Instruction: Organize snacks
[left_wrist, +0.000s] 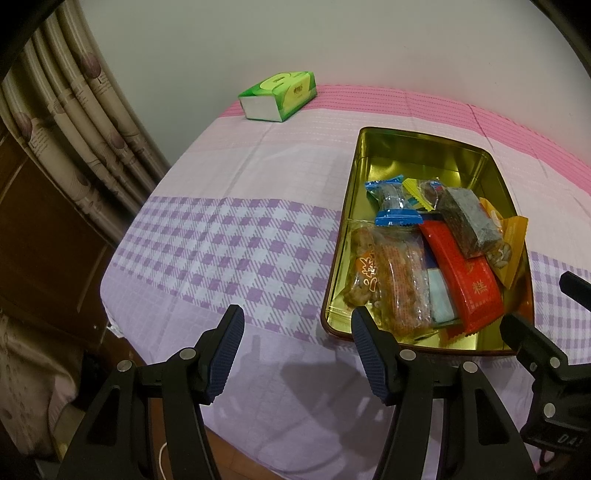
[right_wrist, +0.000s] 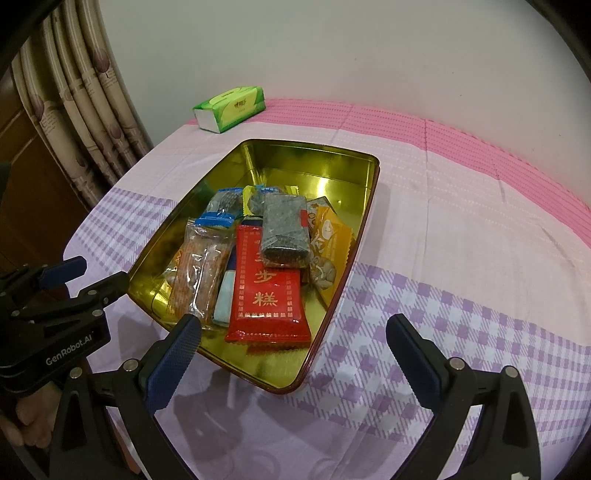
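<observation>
An open gold tin (left_wrist: 424, 133) (right_wrist: 314, 148) sits on the checked cloth, with several wrapped snacks piled in its near half. Among them are a red packet (left_wrist: 469, 273) (right_wrist: 266, 291), a dark bar (left_wrist: 469, 221) (right_wrist: 284, 229), a blue-ended clear wrapper (left_wrist: 393, 201) (right_wrist: 221, 205), an orange clear pack (left_wrist: 402, 284) (right_wrist: 199, 273) and a yellow packet (right_wrist: 332, 236). My left gripper (left_wrist: 295, 326) (right_wrist: 101, 271) hangs open over bare cloth, left of the tin's near corner. My right gripper (right_wrist: 295, 328) (left_wrist: 539, 302) is open above the tin's near edge. Neither holds anything.
A green tissue pack (left_wrist: 280, 94) (right_wrist: 231, 107) lies at the cloth's far edge by the white wall. Patterned curtains (left_wrist: 74, 122) and brown wood furniture stand to the left. The cloth-covered surface drops off at its left and near edges.
</observation>
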